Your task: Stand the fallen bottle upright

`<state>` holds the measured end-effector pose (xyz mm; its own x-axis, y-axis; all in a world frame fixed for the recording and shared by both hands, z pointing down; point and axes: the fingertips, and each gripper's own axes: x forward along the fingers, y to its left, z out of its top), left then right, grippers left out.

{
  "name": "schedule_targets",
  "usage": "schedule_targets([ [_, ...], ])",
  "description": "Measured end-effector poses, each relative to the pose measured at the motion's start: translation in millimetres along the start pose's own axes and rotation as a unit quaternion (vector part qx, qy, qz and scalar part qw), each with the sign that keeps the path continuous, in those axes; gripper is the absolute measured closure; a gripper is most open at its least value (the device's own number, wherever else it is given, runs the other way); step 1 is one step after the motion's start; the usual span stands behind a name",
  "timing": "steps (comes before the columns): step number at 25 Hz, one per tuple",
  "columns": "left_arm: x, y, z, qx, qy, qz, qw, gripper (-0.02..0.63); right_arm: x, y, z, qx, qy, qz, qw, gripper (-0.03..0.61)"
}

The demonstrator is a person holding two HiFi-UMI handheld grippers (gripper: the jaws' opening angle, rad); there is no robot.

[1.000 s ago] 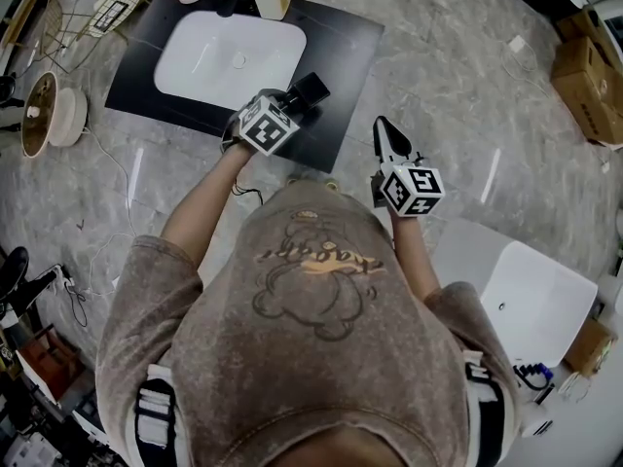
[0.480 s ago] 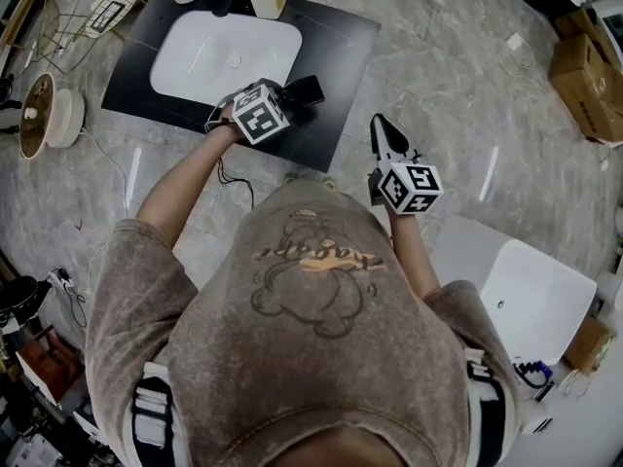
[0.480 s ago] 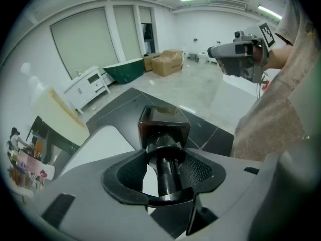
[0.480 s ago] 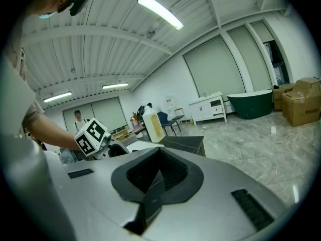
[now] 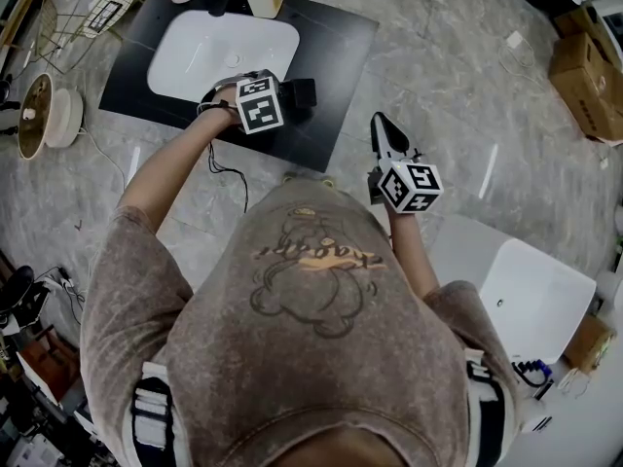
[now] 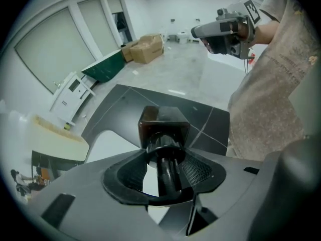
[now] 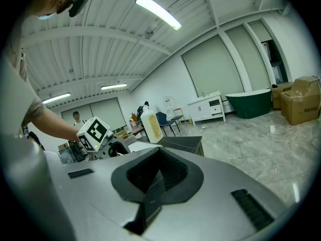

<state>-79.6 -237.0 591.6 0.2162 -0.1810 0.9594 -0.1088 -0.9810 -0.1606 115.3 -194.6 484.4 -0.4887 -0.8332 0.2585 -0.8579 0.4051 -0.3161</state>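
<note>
Nearest, right gripper (image 7: 156, 185) shows jaws closed and empty in its own view; at its 10 o'clock, left gripper (image 6: 168, 157) clamps dark bottle (image 6: 161, 120) neck, seen only in its view, over counter (image 5: 336, 37) at 4 o'clock of sink (image 5: 195, 56).

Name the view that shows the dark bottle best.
Left gripper view: the dark bottle fills the centre, its neck between the jaws. Head view shows only a small dark block; right gripper view, too small to tell.
</note>
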Motion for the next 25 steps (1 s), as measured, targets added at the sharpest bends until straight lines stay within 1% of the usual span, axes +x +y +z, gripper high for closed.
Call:
schedule_targets([
  [3,3,-1,-3,0.032,0.023,-0.010,0.9992,0.382,1,-1,-1,0.003,-0.001,-0.002,1.000,0.583],
  [8,3,-2,-6,0.067,0.050,-0.031,0.9961,0.382,3,-1,0,0.005,-0.003,-0.002,1.000,0.583],
  [16,6,1,-6,0.101,0.092,-0.055,0.9891,0.382,3,-2,-3,0.011,-0.006,-0.009,1.000,0.583],
  [23,6,4,1,0.131,0.134,-0.062,0.9803,0.382,2,-5,-2,0.015,-0.009,-0.015,1.000,0.583],
  [25,7,3,3,0.134,0.142,-0.066,0.9785,0.382,2,-6,-2,0.017,-0.009,-0.017,1.000,0.583],
])
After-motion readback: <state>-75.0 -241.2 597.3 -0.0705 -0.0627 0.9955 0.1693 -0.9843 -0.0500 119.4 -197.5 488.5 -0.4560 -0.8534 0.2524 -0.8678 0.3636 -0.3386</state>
